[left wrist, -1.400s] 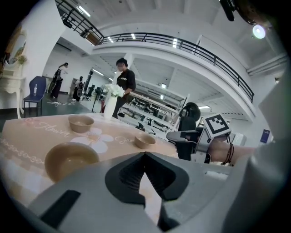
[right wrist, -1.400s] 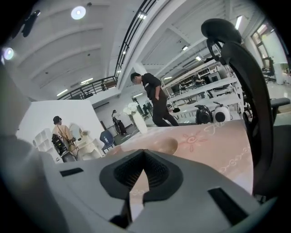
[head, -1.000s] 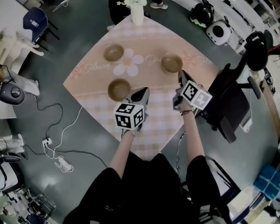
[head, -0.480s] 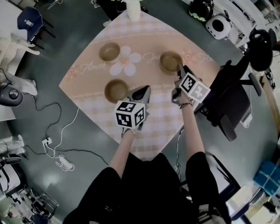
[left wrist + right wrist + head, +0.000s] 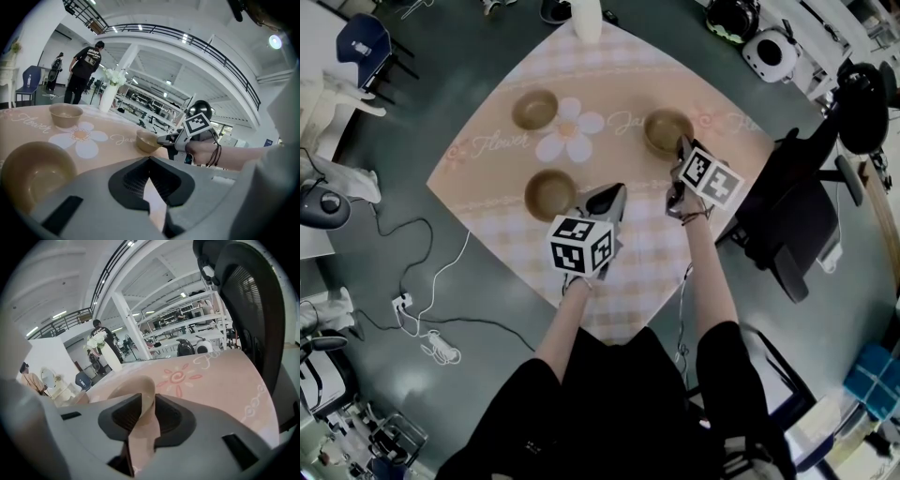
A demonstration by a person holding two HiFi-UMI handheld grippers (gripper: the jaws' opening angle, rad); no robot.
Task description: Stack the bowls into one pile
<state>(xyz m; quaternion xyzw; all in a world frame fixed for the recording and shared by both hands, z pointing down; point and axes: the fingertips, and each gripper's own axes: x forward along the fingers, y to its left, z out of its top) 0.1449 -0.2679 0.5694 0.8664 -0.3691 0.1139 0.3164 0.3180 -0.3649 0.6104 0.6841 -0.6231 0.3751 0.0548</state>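
Note:
Three tan bowls stand on the pink checked cloth [image 5: 619, 272]: one far left [image 5: 534, 110], one near left [image 5: 550, 193], one at the right [image 5: 666, 131]. My right gripper [image 5: 682, 145] is at the right bowl's near rim. In the right gripper view that rim [image 5: 138, 387] stands between the jaws of the right gripper [image 5: 143, 401], which are open around it with a gap on the left side. My left gripper [image 5: 614, 192] hovers just right of the near left bowl [image 5: 33, 173], its tips together and nothing held [image 5: 150, 158]. From there I also see the right bowl [image 5: 147, 140].
A white vase [image 5: 586, 19] with flowers stands at the cloth's far edge. A black office chair [image 5: 787, 216] is close to the table's right side. Cables lie on the floor at the left. A person stands beyond the table [image 5: 84, 70].
My right gripper has moved forward and down onto the right bowl's near rim. The left gripper has stayed where it was.

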